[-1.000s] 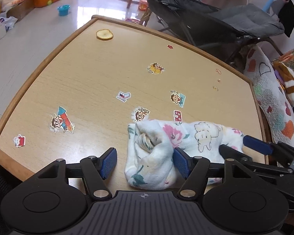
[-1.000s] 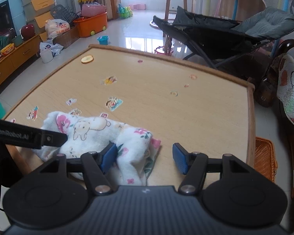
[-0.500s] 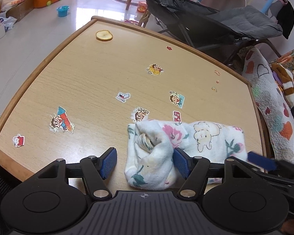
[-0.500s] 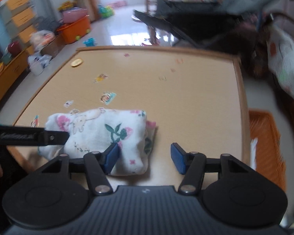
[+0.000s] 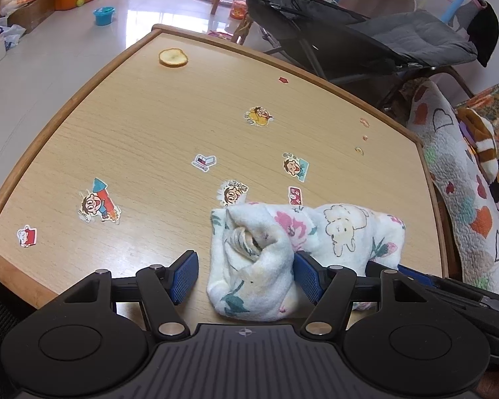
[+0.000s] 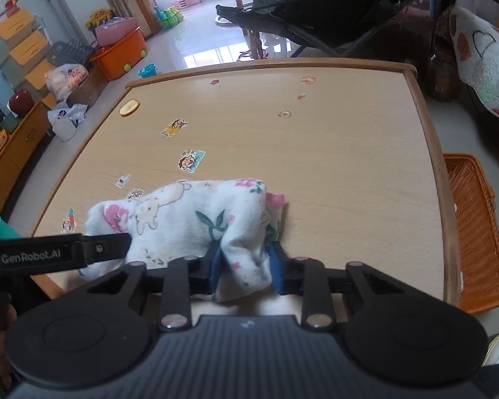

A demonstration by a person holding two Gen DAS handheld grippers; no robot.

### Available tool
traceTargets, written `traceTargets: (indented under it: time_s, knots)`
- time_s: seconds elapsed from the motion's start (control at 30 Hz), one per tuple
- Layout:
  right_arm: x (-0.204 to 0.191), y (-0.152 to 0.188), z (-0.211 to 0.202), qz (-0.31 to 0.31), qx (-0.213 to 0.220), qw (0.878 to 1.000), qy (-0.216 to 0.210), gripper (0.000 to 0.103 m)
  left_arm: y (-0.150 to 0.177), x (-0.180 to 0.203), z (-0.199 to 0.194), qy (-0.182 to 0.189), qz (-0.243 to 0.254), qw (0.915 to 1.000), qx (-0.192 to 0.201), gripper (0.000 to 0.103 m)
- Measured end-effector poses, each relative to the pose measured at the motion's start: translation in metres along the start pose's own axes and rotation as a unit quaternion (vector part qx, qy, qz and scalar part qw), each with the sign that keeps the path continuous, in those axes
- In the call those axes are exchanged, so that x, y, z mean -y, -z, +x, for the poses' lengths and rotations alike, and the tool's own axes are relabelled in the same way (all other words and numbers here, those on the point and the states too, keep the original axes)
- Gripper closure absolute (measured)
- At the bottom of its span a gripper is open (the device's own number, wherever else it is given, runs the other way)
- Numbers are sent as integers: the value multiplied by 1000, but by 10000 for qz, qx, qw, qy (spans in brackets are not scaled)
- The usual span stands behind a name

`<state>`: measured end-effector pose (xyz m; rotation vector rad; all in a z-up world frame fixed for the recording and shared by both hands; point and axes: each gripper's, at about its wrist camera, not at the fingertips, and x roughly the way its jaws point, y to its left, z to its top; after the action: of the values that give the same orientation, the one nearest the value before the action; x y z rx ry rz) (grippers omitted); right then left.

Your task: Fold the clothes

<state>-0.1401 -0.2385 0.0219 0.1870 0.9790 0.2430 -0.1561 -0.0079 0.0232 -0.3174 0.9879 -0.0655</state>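
Observation:
A white floral cloth with bear prints (image 5: 336, 232) lies bundled near the front edge of the wooden table (image 5: 143, 123). My left gripper (image 5: 246, 276) straddles the bundle's left end. Its right pad touches the fabric and its left pad stands clear of it, while the jaws close slightly. In the right wrist view the same cloth (image 6: 183, 212) runs leftward. My right gripper (image 6: 246, 266) has its jaws closing on the cloth's right end, and both blue pads press into the fabric. The left gripper's finger (image 6: 66, 252) reaches in from the left edge.
Cartoon stickers (image 5: 99, 201) dot the tabletop, and a round yellow slice (image 5: 173, 57) lies near its far edge. An orange woven basket (image 6: 475, 232) sits on the floor to the table's right. A dark folding chair (image 5: 366, 36) and a quilt-draped seat (image 5: 455, 173) stand beyond.
The right gripper rolled, came around the cloth's right end and closed on it, bunching the fabric. The left gripper stayed in place over the left end.

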Motion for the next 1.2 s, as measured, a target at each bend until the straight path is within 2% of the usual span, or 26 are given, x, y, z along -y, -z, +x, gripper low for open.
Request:
traceTargets:
  time_s: [0.17,0.37,0.5,0.67,1.0,1.2]
  knots:
    - [-5,1,-1,-24,8,10000,17,80,-1,2,1,89,85,9999,-34,42]
    - [-16,4,-4,-182,36,9996,192,83,-1,11,-1,156,332,9993,-27,63]
    - [-21,8,-8,-240,77,9993,268,86,-1,19,-5,139,586,9982,-16,71]
    - [-25,13,-18,-266,118,9991,292,88,0,20,-12,180,679,9975,-42,76]
    - [-34,13,-39,-404,286,9982,337,88,7,22,-30,213,804,9964,-145,76]
    - [-40,9,-51,-448,440,9975,338,88,3,23,-49,213,869,9960,53,76]
